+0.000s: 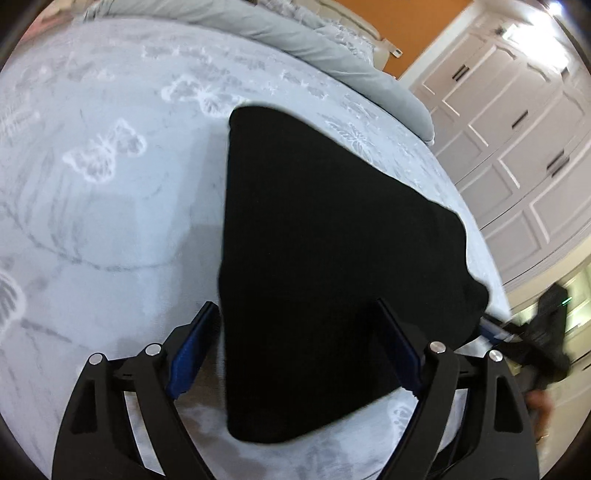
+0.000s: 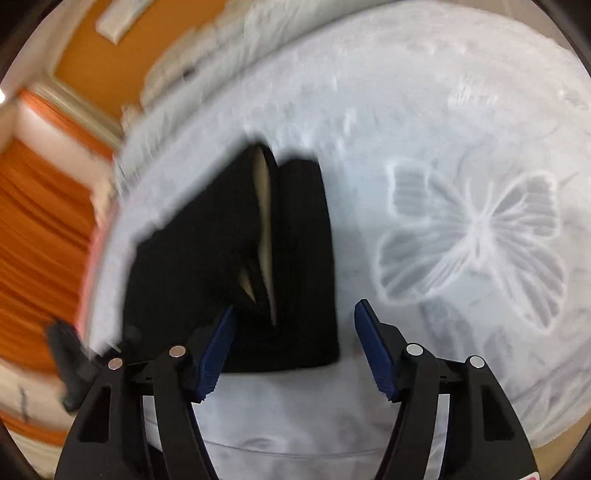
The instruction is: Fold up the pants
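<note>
The black pants (image 1: 325, 258) lie folded flat on the pale bed sheet (image 1: 110, 221). My left gripper (image 1: 295, 304) hovers over their near end, its jaws open wide, and its blue pads (image 1: 192, 354) press on nothing. In the right wrist view the pants (image 2: 207, 266) show a pale lining at a gap between the layers. My right gripper (image 2: 297, 308) stands open over their near right corner, with cloth lying below the gap but not clamped. The other gripper (image 1: 546, 332) appears blurred at the right edge of the left wrist view.
The sheet (image 2: 461, 110) carries a butterfly print (image 2: 476, 236). A grey duvet (image 1: 314, 44) is bunched along the far side of the bed. White cabinet doors (image 1: 517, 129) stand to the right, with an orange wall (image 1: 417, 26) and orange curtains (image 2: 37, 240) beyond the bed.
</note>
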`<state>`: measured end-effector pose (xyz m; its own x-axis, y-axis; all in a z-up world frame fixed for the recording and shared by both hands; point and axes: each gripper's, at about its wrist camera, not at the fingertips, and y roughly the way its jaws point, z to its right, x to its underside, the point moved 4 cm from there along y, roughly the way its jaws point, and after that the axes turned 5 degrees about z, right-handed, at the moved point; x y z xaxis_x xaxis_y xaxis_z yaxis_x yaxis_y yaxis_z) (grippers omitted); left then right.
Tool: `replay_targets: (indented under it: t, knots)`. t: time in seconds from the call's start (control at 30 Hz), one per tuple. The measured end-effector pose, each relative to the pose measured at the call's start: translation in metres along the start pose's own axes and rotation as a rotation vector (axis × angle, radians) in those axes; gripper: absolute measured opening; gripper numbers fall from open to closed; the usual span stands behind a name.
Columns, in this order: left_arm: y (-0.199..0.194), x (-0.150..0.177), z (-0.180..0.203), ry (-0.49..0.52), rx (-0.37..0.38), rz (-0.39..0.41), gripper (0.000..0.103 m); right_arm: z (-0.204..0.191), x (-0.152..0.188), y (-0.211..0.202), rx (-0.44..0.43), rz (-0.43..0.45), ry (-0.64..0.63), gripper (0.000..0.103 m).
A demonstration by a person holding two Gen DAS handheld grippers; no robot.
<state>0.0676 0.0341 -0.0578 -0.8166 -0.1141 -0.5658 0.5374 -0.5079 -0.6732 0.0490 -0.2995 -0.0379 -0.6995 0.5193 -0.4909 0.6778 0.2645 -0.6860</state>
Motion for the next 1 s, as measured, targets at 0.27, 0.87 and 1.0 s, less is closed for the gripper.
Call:
replay_targets:
  t: [0.27,0.87,1.0]
  knots:
    - [-0.024,-0.005,0.024,0.184,-0.155,0.165,0.089,-0.044,-0.007,0.058,0.019,-0.121,-0.182,0.033]
    - [-0.023,-0.004,0.037,0.24,-0.212,0.172,0.098,-0.067,-0.024,-0.022,0.011,0.112,-0.276,0.027]
    - [-0.019,-0.003,0.031,0.202,-0.204,0.147,0.098,-0.071,-0.029,0.058,0.073,-0.067,-0.38,0.015]
